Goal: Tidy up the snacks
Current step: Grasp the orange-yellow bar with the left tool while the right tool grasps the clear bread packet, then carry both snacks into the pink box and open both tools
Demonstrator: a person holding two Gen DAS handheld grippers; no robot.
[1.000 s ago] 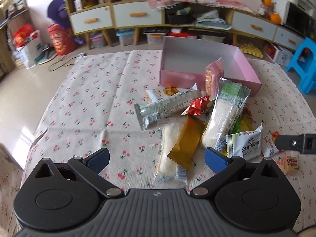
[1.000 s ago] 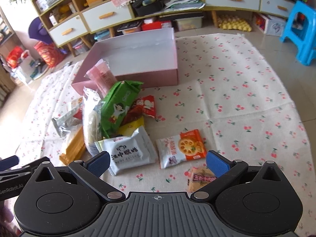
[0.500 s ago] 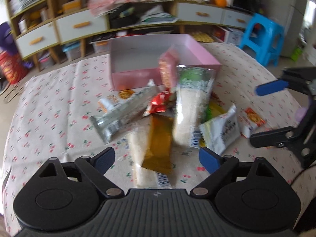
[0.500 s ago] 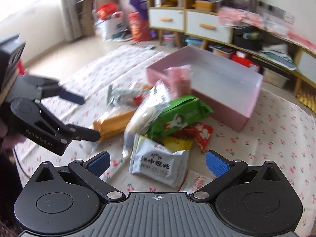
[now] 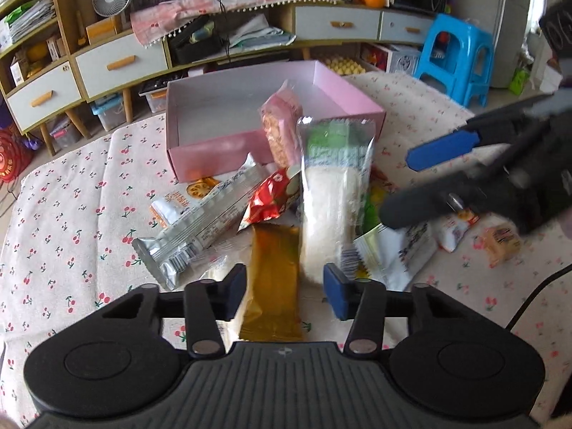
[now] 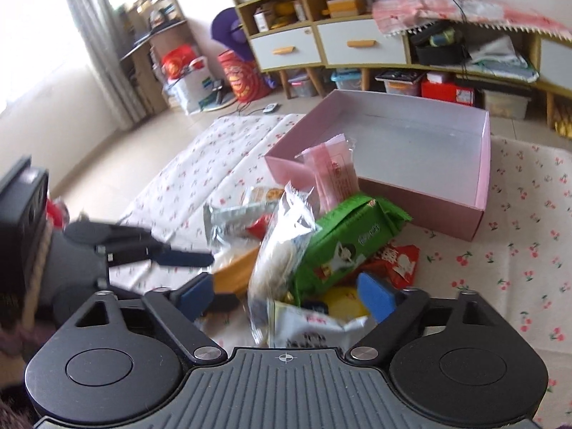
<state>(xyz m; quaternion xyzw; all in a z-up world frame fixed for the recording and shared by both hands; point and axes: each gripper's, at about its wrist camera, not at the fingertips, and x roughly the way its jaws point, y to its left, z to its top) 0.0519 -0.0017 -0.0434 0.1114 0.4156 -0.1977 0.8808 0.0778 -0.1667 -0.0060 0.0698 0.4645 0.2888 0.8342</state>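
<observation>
While the left tool point(image 5: 284, 291) has just been narrowing its jaws, an amber packet point(image 5: 273, 282) lies lengthwise between them; the pads sit close to its edges, yet a sliver of gap shows on each side, so it is not gripped. Just at 3 o'clock of that packet stands a long clear pack point(image 5: 330, 196) of white snack with a green top, leaning up over the heap. At 10 o'clock lies a silver bar point(image 5: 200, 225), and a red wrapper point(image 5: 271, 202) sits between the bar and the clear pack. Beyond them, at 12 o'clock, a pink box point(image 5: 221, 153) stands open on the cherry-print surface point(image 5: 71, 193), and a pink packet point(image 5: 280, 125) leans against its near wall.

From the right wrist view, the right tool point(image 6: 286, 291) has also been narrowing, though its jaws are released and wide, straddling the near end of the heap without pressing anything. Between them sit a white pouch point(image 6: 311, 329) and a yellow wrapper point(image 6: 343, 304), with a green packet point(image 6: 343, 246) rising toward 12 o'clock. The left tool shows at 9 o'clock in this view, low over the amber packet. A small biscuit pack point(image 5: 455, 225) and a tan square snack point(image 5: 502, 241) lie apart at 3 o'clock in the left wrist view, partly behind the blurred right tool.
</observation>
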